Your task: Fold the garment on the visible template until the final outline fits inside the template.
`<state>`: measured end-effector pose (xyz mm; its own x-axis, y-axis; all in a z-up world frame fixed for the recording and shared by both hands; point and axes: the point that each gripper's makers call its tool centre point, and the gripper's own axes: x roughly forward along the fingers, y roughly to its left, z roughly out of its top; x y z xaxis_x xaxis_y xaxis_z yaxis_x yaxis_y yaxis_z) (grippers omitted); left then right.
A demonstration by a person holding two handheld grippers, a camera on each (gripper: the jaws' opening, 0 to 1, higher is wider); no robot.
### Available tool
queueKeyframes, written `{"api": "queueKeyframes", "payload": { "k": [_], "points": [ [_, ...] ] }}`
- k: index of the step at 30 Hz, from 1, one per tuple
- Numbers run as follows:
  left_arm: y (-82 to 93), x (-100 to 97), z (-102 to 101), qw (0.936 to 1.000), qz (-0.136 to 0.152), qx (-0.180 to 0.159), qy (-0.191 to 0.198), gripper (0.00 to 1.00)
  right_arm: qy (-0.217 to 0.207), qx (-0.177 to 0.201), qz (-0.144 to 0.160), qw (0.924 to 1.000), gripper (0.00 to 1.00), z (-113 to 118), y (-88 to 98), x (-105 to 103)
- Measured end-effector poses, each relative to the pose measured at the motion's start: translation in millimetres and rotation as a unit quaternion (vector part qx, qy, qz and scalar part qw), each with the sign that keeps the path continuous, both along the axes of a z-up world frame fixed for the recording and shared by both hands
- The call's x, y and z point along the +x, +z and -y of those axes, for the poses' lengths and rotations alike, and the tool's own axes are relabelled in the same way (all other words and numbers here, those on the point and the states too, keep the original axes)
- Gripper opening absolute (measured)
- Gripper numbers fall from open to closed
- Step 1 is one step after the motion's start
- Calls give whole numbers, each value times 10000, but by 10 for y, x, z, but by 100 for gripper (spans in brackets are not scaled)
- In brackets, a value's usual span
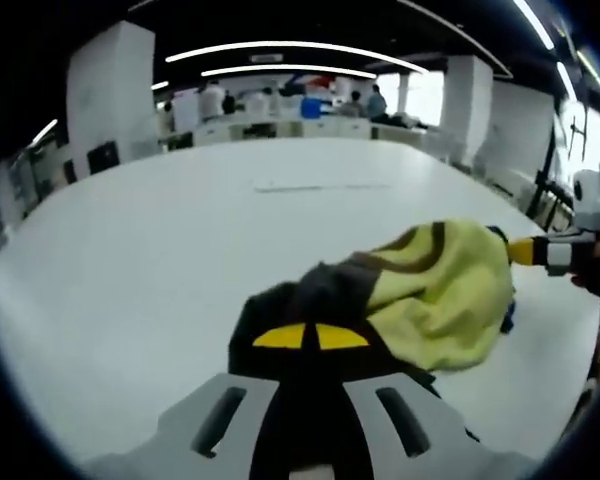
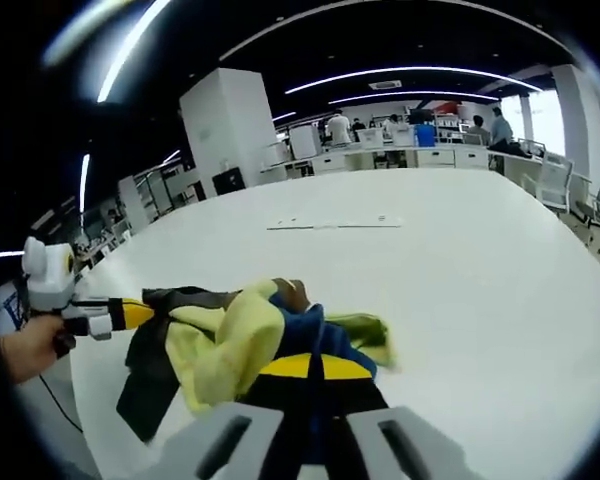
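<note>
The garment [image 1: 420, 290] is seen bunched in a loose heap on the near part of the white worktop [image 1: 180, 260], held between the two tools. In the left gripper view it appears as a crumpled yellow mass with brown stripes and a dark grey part nearest the camera; in the right gripper view [image 2: 250, 345] a blue layer and a black flap hanging toward the near left are also seen.

The left tool [image 1: 308, 338] is clenched on the dark end of the garment, its yellow-tipped jaws being pressed together over the cloth. The right tool [image 2: 313, 366] is likewise clenched on the garment, with blue and dark cloth gathered at its yellow tips.

In the left gripper view the right tool [image 1: 540, 252] is seen at the right, its yellow tip touching the far side of the heap. In the right gripper view the left tool [image 2: 115, 315] is seen at the left, with a hand [image 2: 30, 345] behind it, its tip at the garment's dark edge.

A thin pale outline [image 2: 335, 224] is seen lying flat on the worktop farther away, well apart from the garment. Beyond the worktop, white pillars [image 2: 230, 125], desks and several people [image 2: 338, 128] are seen under long ceiling lights.
</note>
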<state>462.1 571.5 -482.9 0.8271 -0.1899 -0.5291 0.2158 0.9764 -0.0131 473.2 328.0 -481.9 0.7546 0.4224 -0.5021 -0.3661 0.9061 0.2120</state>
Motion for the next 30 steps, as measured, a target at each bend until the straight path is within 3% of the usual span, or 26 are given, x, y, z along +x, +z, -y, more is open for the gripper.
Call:
{"api": "queueKeyframes", "payload": {
  "k": [12, 17, 20, 26, 30],
  "points": [
    [555, 312, -344, 9986, 525, 45, 74, 0, -22, -26, 155, 9999, 0, 215, 377, 126],
    [709, 432, -484, 9979, 633, 35, 124, 0, -72, -29, 469, 9989, 0, 353, 574, 251],
    [759, 505, -557, 9978, 634, 34, 169, 0, 23, 95, 418, 9991, 0, 385, 637, 328],
    [877, 694, -622, 9973, 712, -116, 103, 0, -50, -31, 517, 9986, 0, 529, 751, 539],
    [1039, 838, -676, 9944, 1025, -251, 63, 0, -192, -112, 725, 9971, 0, 637, 898, 690]
  ]
}}
